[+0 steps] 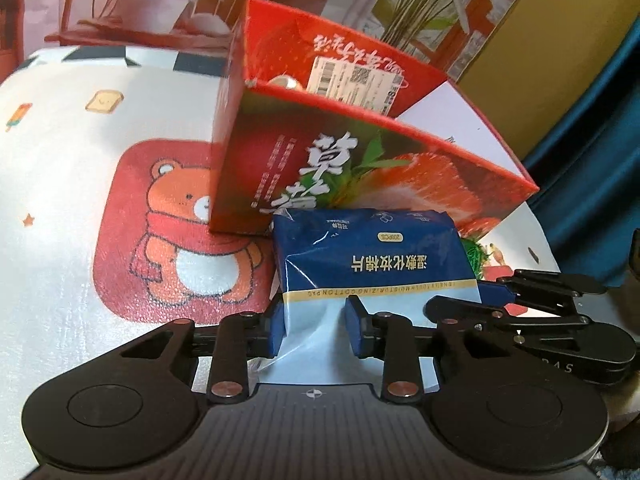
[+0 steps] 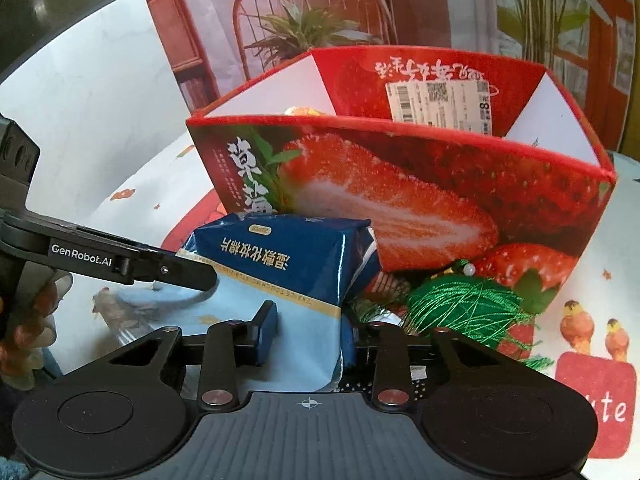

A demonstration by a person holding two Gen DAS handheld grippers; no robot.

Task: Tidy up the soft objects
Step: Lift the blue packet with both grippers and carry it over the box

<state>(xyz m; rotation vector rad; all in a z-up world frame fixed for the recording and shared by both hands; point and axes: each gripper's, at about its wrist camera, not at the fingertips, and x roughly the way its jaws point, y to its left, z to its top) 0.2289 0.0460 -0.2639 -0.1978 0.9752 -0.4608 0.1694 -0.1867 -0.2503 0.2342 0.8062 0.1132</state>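
Note:
A blue and pale-blue soft pack of cotton pads (image 1: 372,264) is held in front of the open red strawberry box (image 1: 360,160). My left gripper (image 1: 316,328) is shut on the pack's left near corner. My right gripper (image 2: 308,332) is shut on the pack's right near corner (image 2: 280,280); its arm also shows at the right of the left wrist view (image 1: 540,312). The box (image 2: 400,192) stands just behind the pack. A green tassel bundle (image 2: 460,308) lies at the box's foot, right of the pack.
The table wears a white cloth with a red bear patch (image 1: 172,236) left of the box and a bird print (image 2: 588,328) at right. A label and a small round object (image 2: 300,111) show inside the box. A plant backdrop stands behind.

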